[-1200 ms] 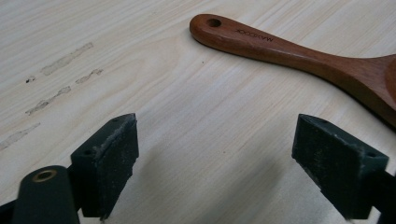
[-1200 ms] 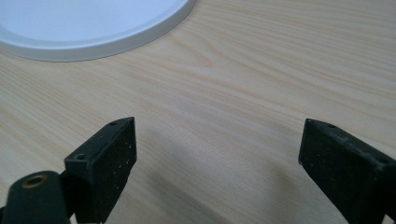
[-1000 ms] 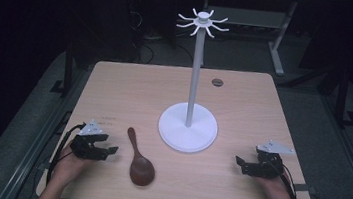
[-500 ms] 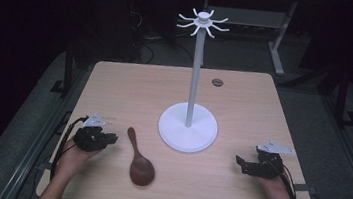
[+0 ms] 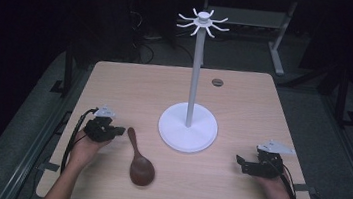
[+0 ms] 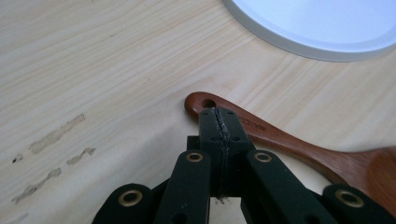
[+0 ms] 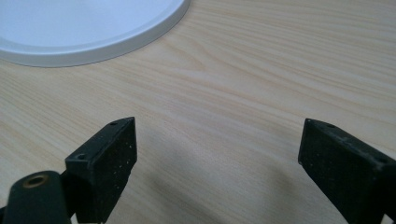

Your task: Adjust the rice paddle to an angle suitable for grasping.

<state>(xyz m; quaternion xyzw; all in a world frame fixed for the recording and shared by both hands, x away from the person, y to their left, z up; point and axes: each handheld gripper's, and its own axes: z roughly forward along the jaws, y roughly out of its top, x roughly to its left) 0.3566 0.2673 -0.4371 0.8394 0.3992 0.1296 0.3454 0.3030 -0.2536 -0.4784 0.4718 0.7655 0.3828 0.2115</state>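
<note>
here, near edge of the table (image 5: 103,192): two forearms come in from the bottom of the high view, one claw in each hand.

left claw (image 5: 119,131) sits at the table's left front, just left of the spoon (image 5: 139,160). its jaws have just been closing and now stand pressed flat together, pad to pad, with nothing between them. in the left gripper view the left claw (image 6: 219,114) has its tips right at the spoon's (image 6: 299,144) handle end, beside the small hanging hole; whether they touch the wood, cannot tell.

spoon: dark brown wood, lying flat on the table, bowl toward the person, handle pointing away and slightly left, between left claw and stand base.

right claw (image 5: 240,163) at the table's right front, well apart from the spoon. in the right gripper view the right claw (image 7: 217,154) has its jaws spread wide over bare wood, nothing between them.

middle of table: white stand (image 5: 189,126), round flat base, thin upright pole. its base rim shows in both gripper views (image 6: 317,28) (image 7: 88,28).

farther up: a ring of curved hooks (image 5: 203,22) tops the pole.

far edge: small dark round cap (image 5: 217,82) in the tabletop.
</note>
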